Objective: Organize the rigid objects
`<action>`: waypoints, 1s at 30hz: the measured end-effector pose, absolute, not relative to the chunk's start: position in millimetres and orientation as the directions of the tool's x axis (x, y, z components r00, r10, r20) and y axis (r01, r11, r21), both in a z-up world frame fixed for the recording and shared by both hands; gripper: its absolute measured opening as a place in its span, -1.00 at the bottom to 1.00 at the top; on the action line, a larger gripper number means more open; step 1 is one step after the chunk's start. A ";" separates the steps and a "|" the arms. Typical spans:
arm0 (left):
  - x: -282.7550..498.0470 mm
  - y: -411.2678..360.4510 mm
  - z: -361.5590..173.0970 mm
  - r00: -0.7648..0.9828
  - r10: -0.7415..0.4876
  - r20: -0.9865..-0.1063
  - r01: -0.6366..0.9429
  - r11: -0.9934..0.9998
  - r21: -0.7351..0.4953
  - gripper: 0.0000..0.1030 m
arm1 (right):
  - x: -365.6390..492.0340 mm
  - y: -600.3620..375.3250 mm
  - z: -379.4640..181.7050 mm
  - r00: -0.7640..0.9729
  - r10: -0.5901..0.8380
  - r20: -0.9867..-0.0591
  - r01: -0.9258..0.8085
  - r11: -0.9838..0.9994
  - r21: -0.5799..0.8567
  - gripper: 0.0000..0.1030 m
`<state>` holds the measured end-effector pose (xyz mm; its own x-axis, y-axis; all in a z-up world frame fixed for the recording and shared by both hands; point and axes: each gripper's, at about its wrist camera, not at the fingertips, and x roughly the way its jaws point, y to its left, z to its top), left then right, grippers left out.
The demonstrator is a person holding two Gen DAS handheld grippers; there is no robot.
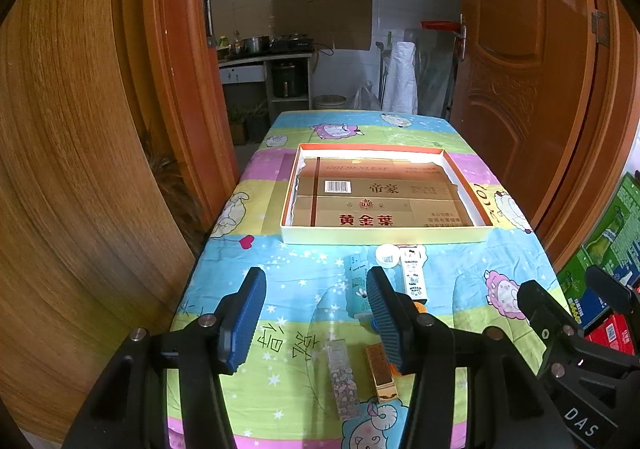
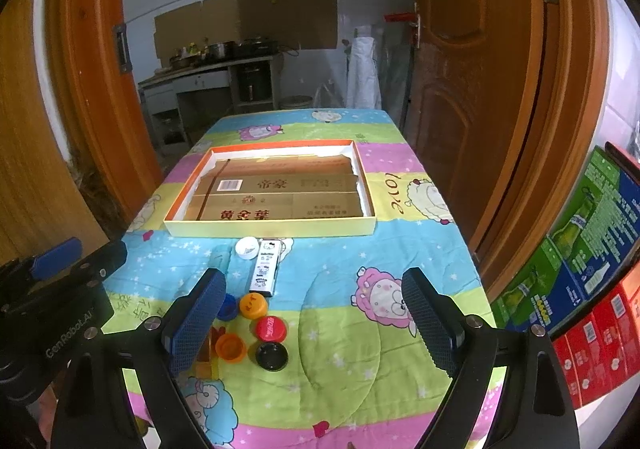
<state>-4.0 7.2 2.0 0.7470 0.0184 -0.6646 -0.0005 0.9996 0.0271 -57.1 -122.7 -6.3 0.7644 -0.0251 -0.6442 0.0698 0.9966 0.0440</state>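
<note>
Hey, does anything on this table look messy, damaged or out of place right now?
The brown cardboard liner in the shallow orange-rimmed box has ragged, torn edges. Bottle caps, orange, red and black, lie loose on the cartoon tablecloth, none inside the box.

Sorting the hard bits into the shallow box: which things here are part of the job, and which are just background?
Job items:
- shallow cream cardboard box with orange inner rim
- white Hello Kitty stick box
- round white lid
- red bottle cap
- black cap
- two orange caps
- gold rectangular box
- clear tube of beads

Background:
- brown wooden door
- green printed carton
- kitchen counter with pots
</note>
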 end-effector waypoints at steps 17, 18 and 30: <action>-0.1 12.3 -1.1 0.743 0.017 -0.669 -0.009 1.000 0.016 0.02 | -54.9 -120.0 -7.1 0.764 -0.021 -0.645 0.062 0.997 0.042 0.75; 0.1 12.6 -1.6 0.743 0.018 -0.669 -0.009 1.000 0.017 0.02 | -54.7 -119.7 -7.6 0.763 -0.019 -0.646 0.062 0.997 0.043 0.75; 0.3 14.3 -4.0 0.742 0.017 -0.671 -0.010 1.000 0.014 0.02 | -55.0 -118.9 -11.2 0.759 -0.016 -0.651 0.061 0.997 0.048 0.75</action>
